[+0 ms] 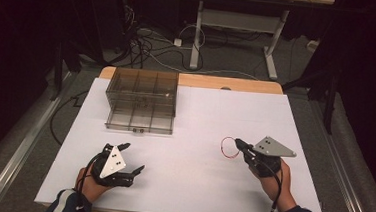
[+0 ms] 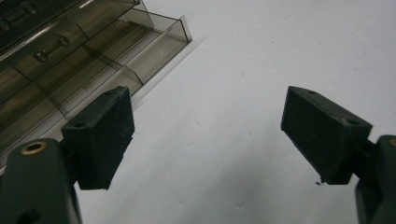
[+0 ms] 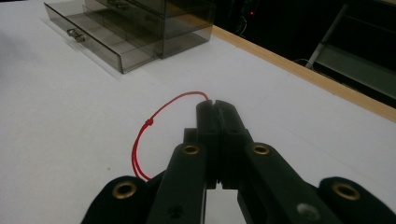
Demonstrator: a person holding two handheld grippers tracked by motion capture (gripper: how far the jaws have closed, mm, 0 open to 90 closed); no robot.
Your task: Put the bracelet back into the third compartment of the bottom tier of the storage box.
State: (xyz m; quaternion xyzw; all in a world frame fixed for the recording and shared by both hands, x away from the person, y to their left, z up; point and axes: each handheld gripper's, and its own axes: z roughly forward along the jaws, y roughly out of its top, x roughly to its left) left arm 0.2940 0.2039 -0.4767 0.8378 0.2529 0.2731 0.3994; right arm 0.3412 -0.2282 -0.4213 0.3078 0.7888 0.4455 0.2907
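Observation:
A thin red string loop with a small knot hangs from my right gripper, whose jaws are shut on it at the right of the white table. In the right gripper view the red string loop curves out to the left of the closed tips of the right gripper. A smoky clear drawer box stands at the back left with its bottom drawer pulled out. Near the front left edge my left gripper rests open, nothing between its jaws; the left gripper view shows the left gripper over bare table beside the drawer box.
The white table top ends in a wooden strip at the back. Beyond it are cables and a desk frame on the floor. The open drawer has several compartments.

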